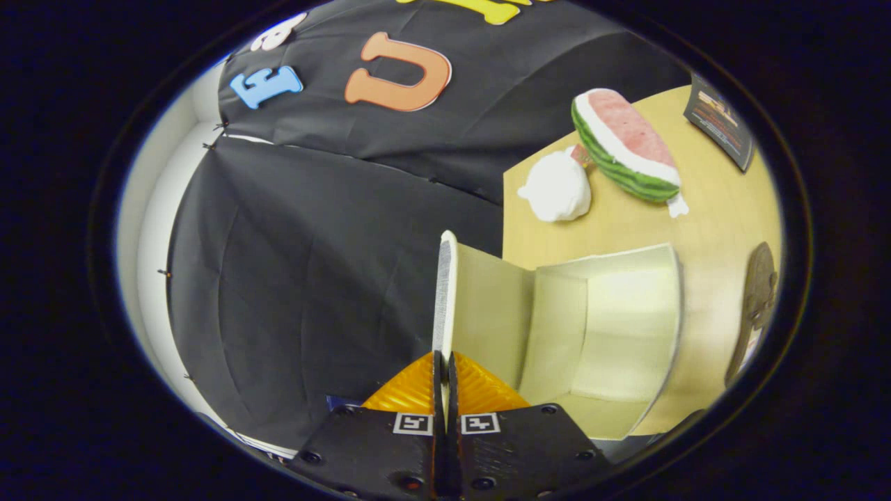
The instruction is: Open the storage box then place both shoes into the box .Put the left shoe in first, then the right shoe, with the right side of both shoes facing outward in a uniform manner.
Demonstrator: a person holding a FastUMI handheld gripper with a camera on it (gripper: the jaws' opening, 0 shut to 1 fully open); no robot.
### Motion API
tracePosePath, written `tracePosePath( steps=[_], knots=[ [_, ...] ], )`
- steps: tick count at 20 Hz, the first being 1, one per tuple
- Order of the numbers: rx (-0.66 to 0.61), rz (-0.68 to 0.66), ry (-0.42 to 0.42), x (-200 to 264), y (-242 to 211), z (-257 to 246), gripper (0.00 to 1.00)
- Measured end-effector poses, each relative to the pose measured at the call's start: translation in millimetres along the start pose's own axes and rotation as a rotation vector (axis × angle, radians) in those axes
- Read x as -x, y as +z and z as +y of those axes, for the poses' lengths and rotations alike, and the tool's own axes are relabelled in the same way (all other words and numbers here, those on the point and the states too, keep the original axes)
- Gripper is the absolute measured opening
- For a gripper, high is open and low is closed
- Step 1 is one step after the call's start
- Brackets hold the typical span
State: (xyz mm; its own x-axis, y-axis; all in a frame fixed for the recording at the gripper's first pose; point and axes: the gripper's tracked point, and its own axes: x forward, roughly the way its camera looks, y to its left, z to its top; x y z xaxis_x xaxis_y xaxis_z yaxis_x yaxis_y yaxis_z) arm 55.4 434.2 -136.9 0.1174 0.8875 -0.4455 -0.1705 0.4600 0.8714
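Claw (445, 365) pinches the storage box's lid (444, 292) edge-on; the open box (605, 334) lies just right on the bench (696, 223).

The hand-held gripper (445, 376) has its orange fingers (411, 390) pinched together on the raised lid (445, 292) of the open white box (612, 327) on the tabletop (703, 223). Beyond the box lie a watermelon slice toy (626, 142) and a white plush (557, 188); a dark shoe (755, 306) lies beside the box.

Watermelon plush (626, 145) beside white plush (557, 189) on table (703, 216); dark card (720, 122)
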Motion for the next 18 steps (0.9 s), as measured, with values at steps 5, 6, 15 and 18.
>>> tracePosePath(
  steps=[5,6,15,18],
  knots=[
    [0.050,0.022,-0.022,-35,-15,23,0.02],
    [0.067,0.014,-0.022,-42,-16,26,0.06],
    [0.232,0.071,-0.059,-56,-43,35,0.87],
    [0.286,0.079,-0.100,-45,-43,16,0.95]
  ],
)
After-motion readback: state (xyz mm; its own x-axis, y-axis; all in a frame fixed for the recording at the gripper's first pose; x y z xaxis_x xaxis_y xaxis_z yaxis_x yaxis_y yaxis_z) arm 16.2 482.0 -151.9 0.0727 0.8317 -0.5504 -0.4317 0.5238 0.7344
